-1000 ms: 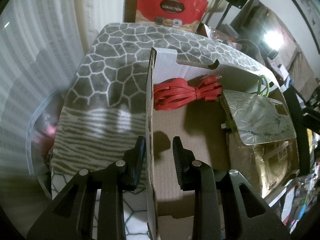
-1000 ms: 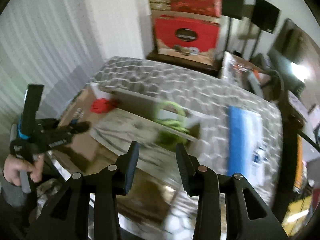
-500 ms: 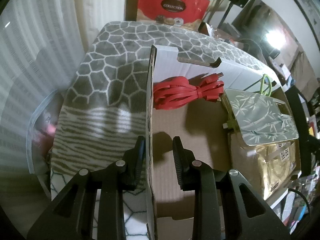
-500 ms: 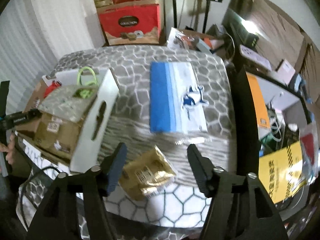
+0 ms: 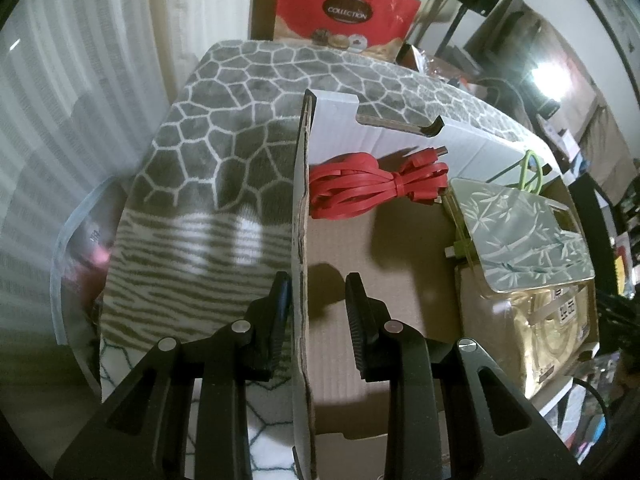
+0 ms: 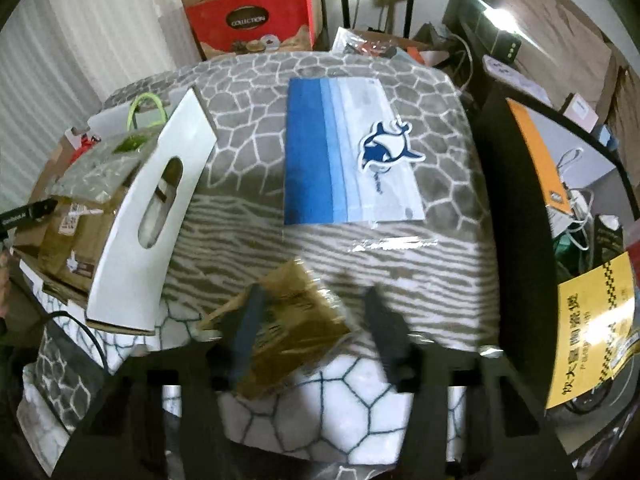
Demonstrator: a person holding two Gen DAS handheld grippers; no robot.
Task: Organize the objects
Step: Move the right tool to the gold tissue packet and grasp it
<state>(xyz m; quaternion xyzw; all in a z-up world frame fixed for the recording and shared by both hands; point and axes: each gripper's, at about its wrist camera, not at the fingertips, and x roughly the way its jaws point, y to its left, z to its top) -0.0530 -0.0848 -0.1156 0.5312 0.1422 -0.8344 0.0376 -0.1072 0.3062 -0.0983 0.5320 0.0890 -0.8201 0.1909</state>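
"COLLECTION" on the red gift bag (image 5: 344,10), Chinese characters on a yellow sign (image 6: 592,340)

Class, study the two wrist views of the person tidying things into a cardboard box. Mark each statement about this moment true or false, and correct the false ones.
1. The red cable lies inside the cardboard box. True.
2. The left gripper straddles the side wall of the box. True.
3. The blue and white packet lies inside the box. False: it lies flat on the patterned blanket, outside the box.
4. The gold packet is already in the box. False: it lies on the blanket, between the fingers of the right gripper.
5. The green cord lies at the box's far end. True.
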